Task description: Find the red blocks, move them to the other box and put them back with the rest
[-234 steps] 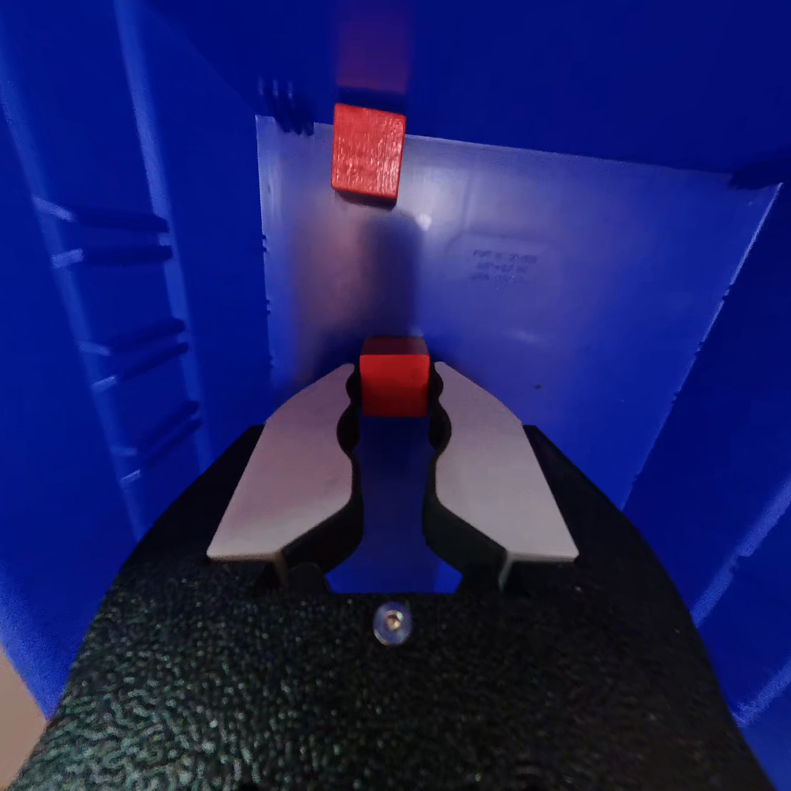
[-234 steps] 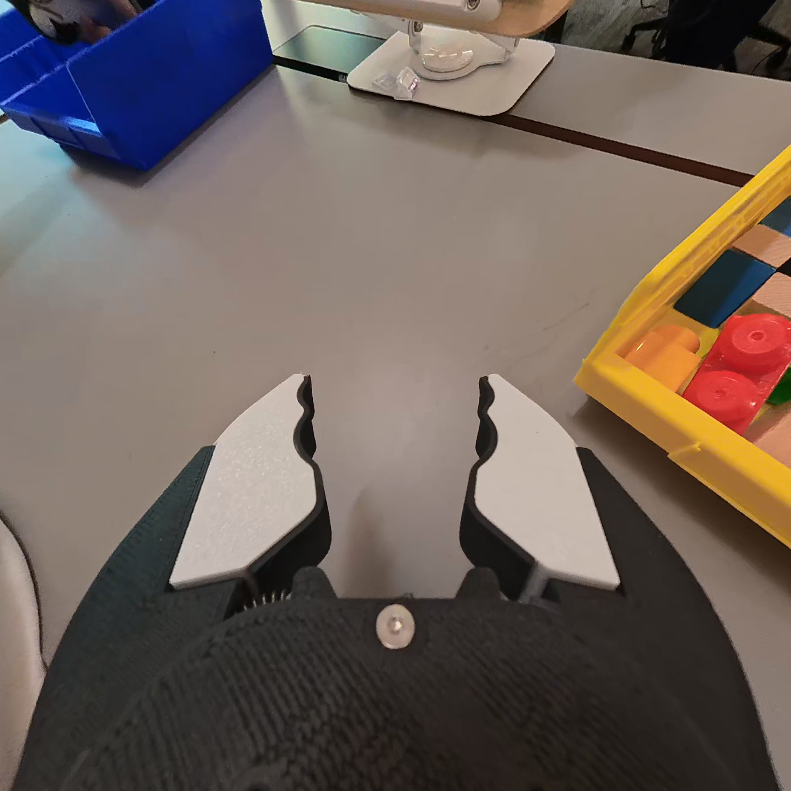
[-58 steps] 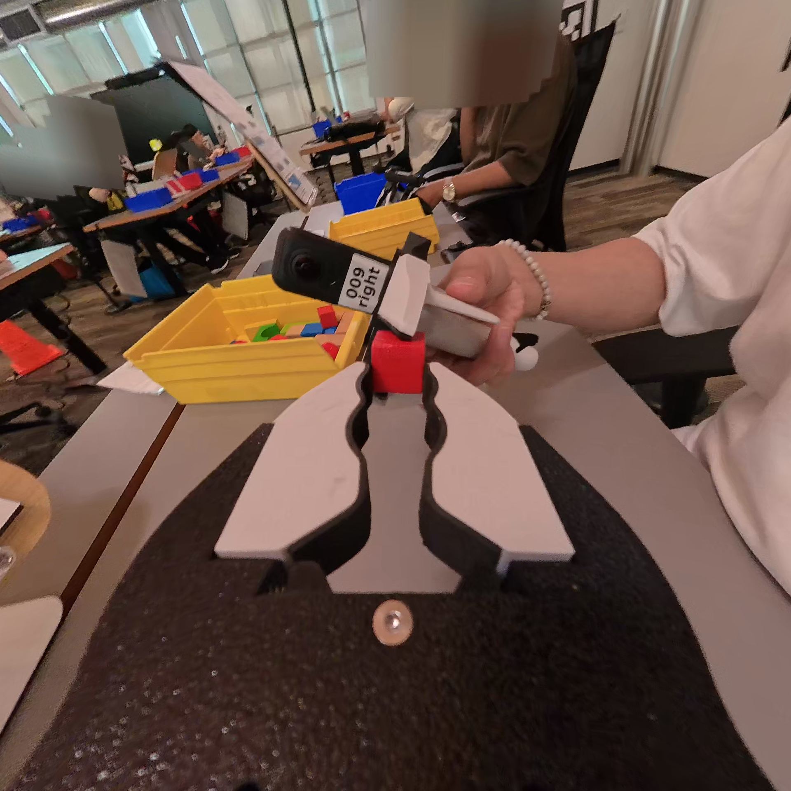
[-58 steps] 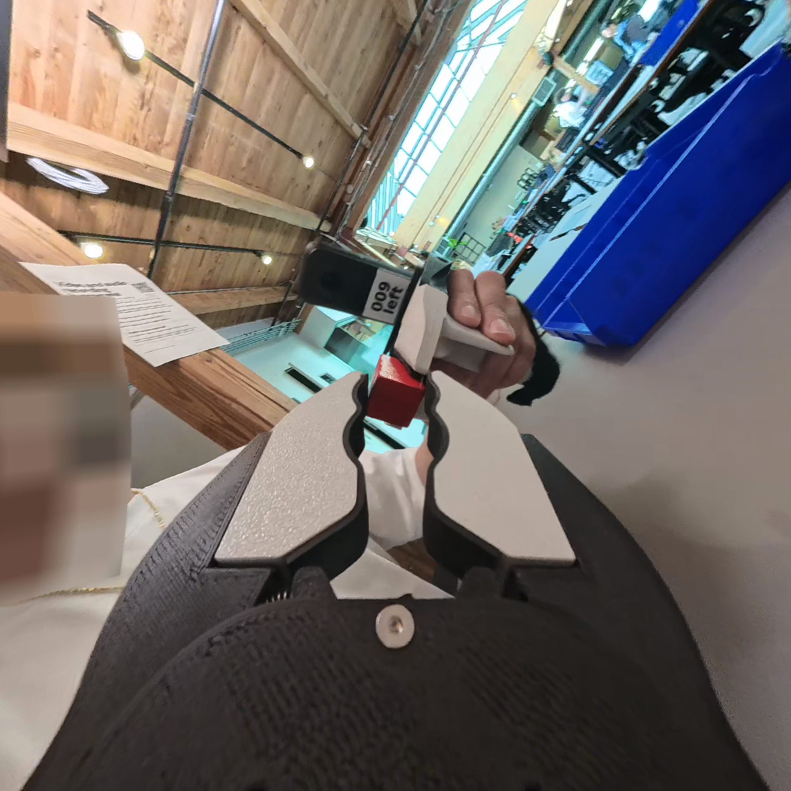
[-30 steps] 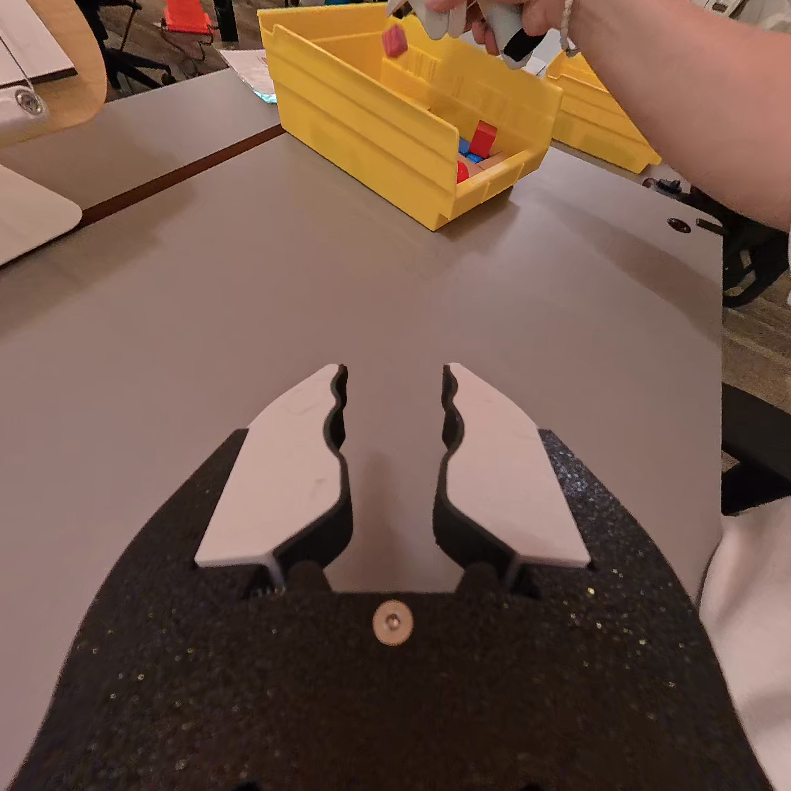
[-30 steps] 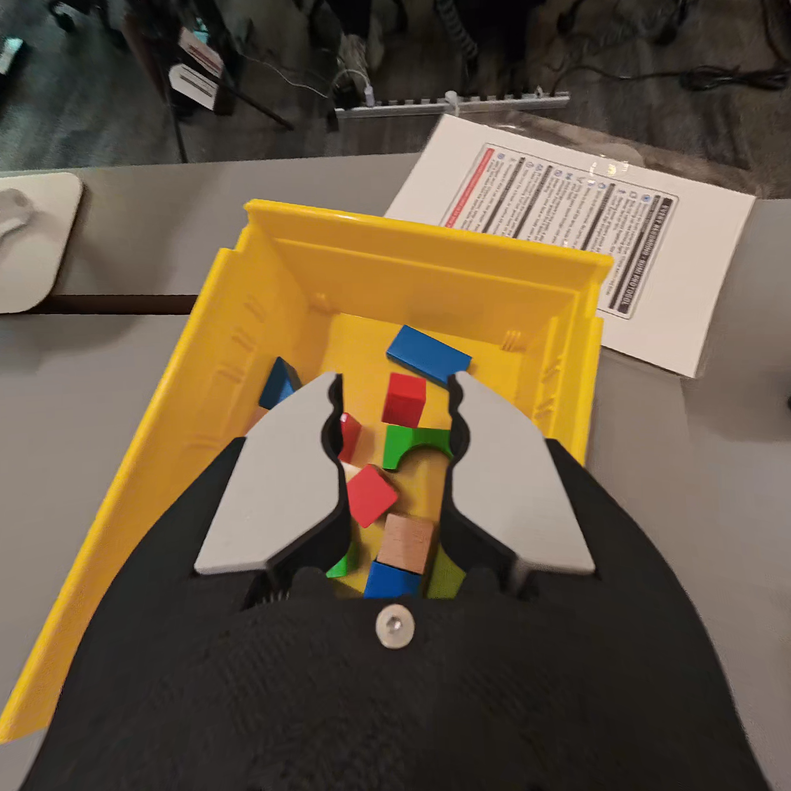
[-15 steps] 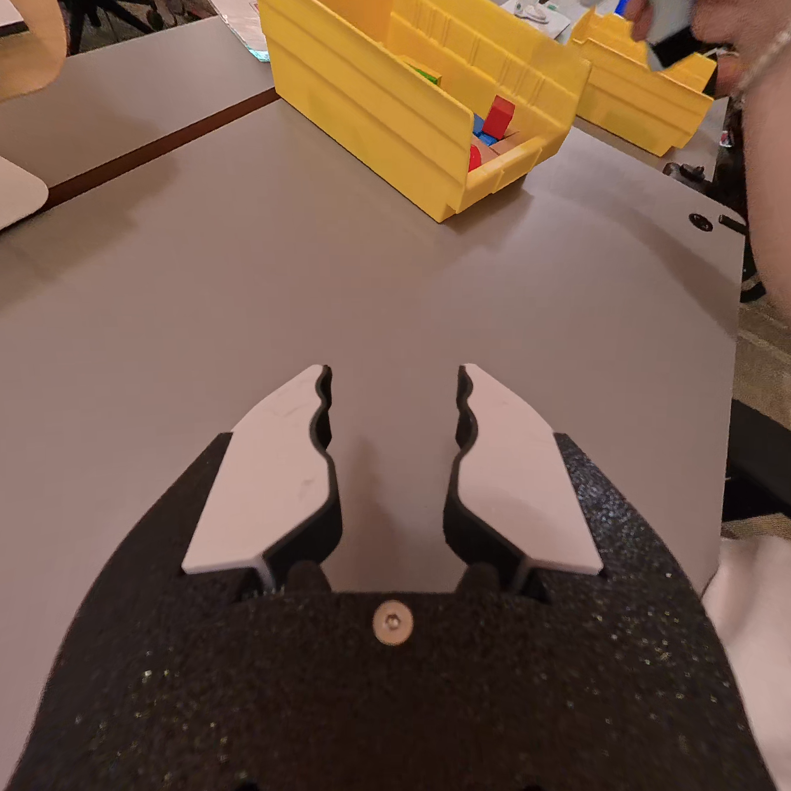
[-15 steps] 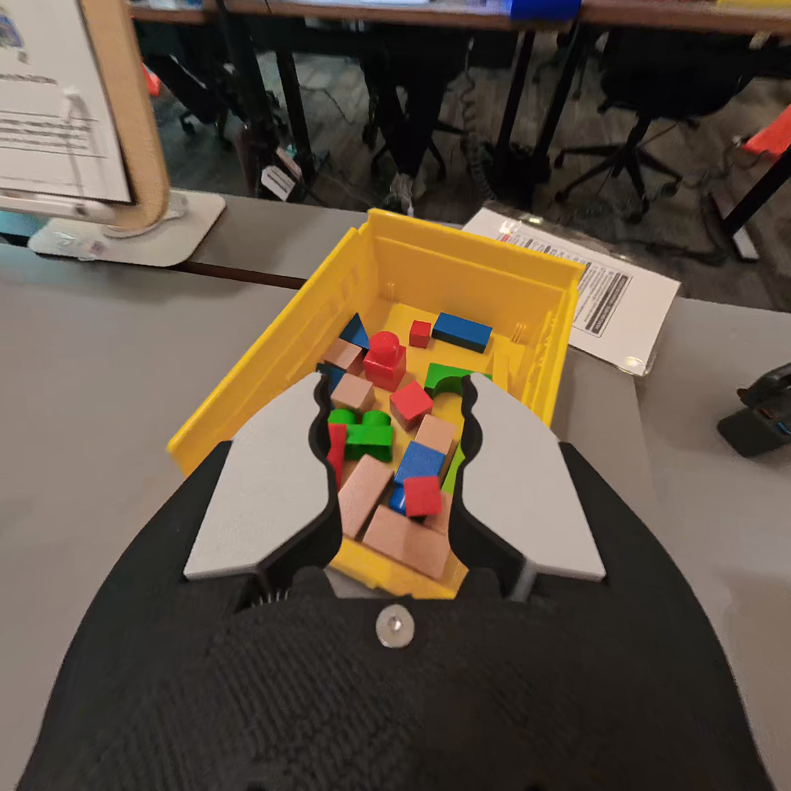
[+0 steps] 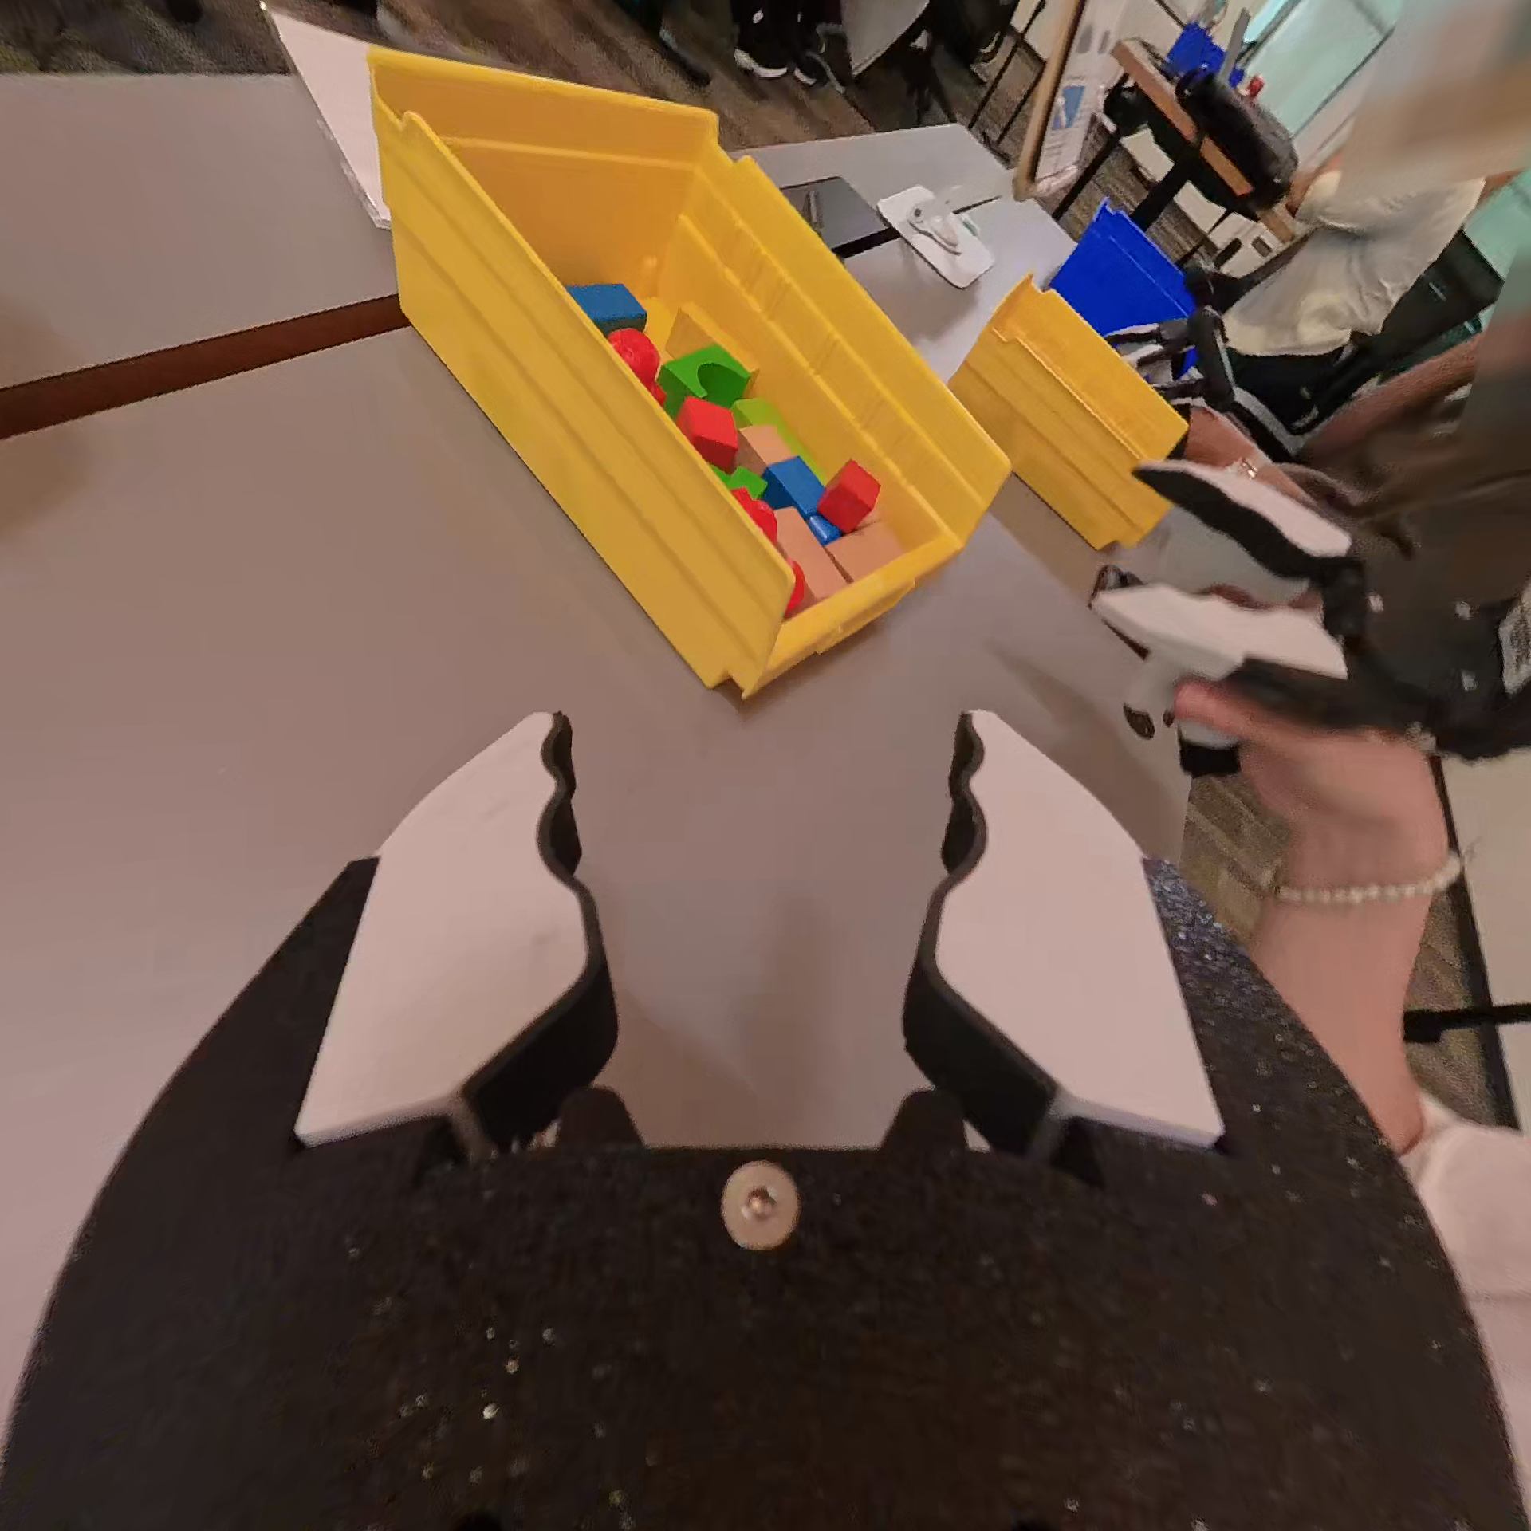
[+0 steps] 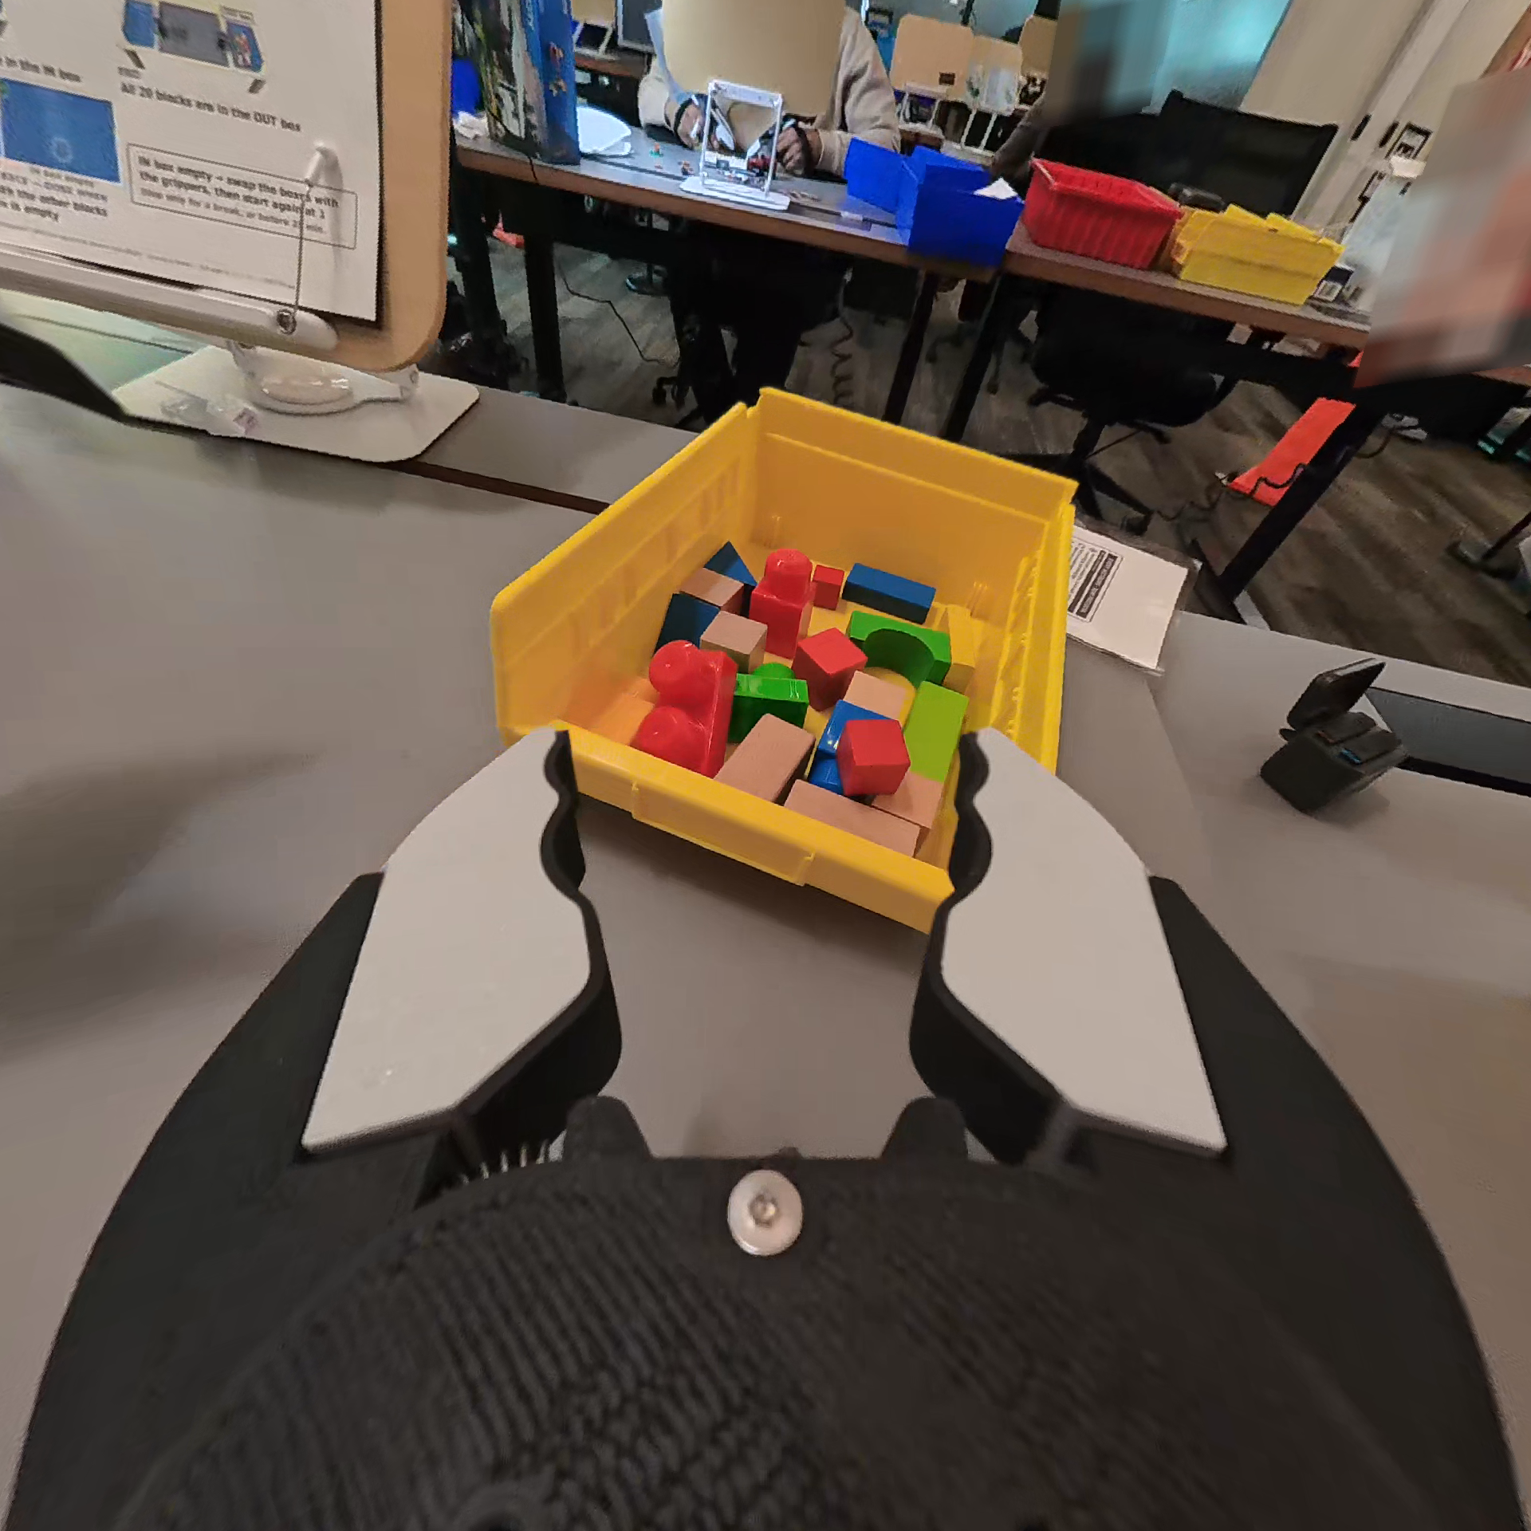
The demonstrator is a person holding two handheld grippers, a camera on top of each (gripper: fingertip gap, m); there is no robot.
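Nearby: doc stand, paper sheet, blk device.

This is a shared workroom or lab set up like an open office. In the right wrist view, a long brown-topped work table at twelve to one o'clock carries blue plastic bins, a red plastic basket and a yellow plastic bin, with a seated person working behind it. A printed instruction sheet on a wooden stand sits at ten o'clock, and black office chairs stand on dark wood-look flooring.
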